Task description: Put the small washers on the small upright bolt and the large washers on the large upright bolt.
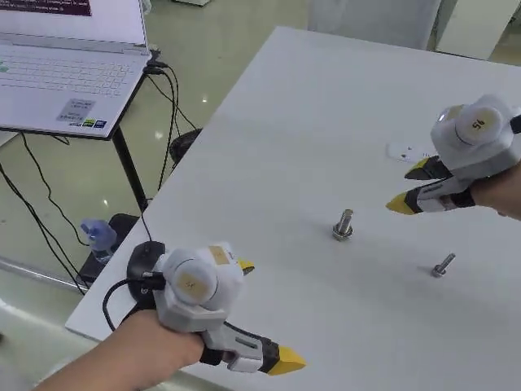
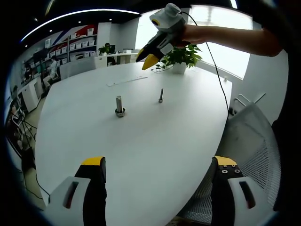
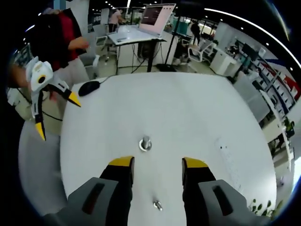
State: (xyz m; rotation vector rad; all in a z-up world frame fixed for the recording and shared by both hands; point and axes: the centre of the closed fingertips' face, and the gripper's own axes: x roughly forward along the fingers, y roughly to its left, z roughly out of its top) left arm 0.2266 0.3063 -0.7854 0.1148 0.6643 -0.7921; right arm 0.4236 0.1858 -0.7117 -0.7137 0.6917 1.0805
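Note:
The large upright bolt stands mid-table on a wider metal base; whether that base is washers I cannot tell. The small upright bolt stands to its right and nearer. My left gripper hovers at the table's near left corner, its jaws wide open and empty, with the large bolt and small bolt ahead. My right gripper hangs open above the table's right side, beyond the bolts. Its own view looks down on the large bolt and the small bolt past its jaws.
A thin white strip lies on the table under the right gripper. A black mouse sits at the near left corner. A laptop on a stand with cables is left of the table. A mesh chair stands beside it.

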